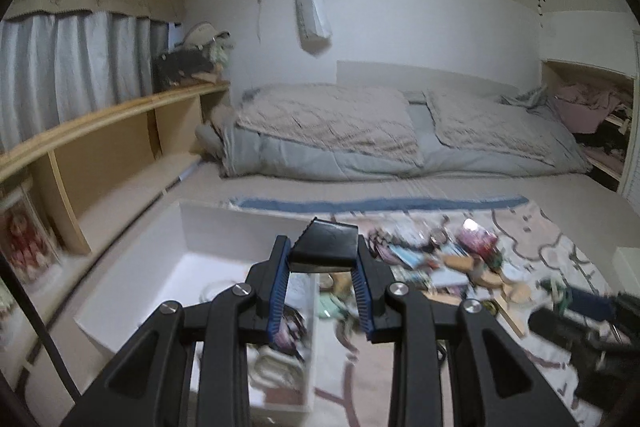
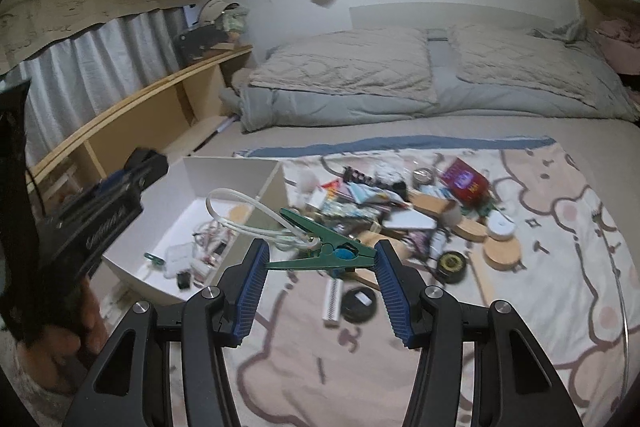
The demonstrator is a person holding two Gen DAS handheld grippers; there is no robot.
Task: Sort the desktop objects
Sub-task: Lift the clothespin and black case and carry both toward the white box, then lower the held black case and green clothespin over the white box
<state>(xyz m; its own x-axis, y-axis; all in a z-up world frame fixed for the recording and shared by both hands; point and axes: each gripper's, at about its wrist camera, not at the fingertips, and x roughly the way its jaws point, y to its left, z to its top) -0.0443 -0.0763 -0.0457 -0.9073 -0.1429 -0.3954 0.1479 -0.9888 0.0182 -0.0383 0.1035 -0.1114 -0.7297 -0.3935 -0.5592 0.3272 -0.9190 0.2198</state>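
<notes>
Two grippers hang over the bed, each with something clamped in it. The left gripper (image 1: 323,263) has its jaws squeezed tight on a small black box (image 1: 325,245), held up in the air above the white bin (image 1: 132,267). The right gripper (image 2: 320,261) has its jaws about half apart, pinching a green clip (image 2: 326,251) crosswise, a white cord loop (image 2: 240,211) trailing from the clip toward ten o'clock. The right camera alone shows the bin's floor with small bits in it, the left gripper at nine o'clock, and the hand (image 2: 80,331) holding it at eight o'clock. The left camera alone shows the black box. The clutter pile (image 2: 400,203) lies on the patterned blanket (image 2: 560,267) at twelve to one o'clock of the right jaws.
</notes>
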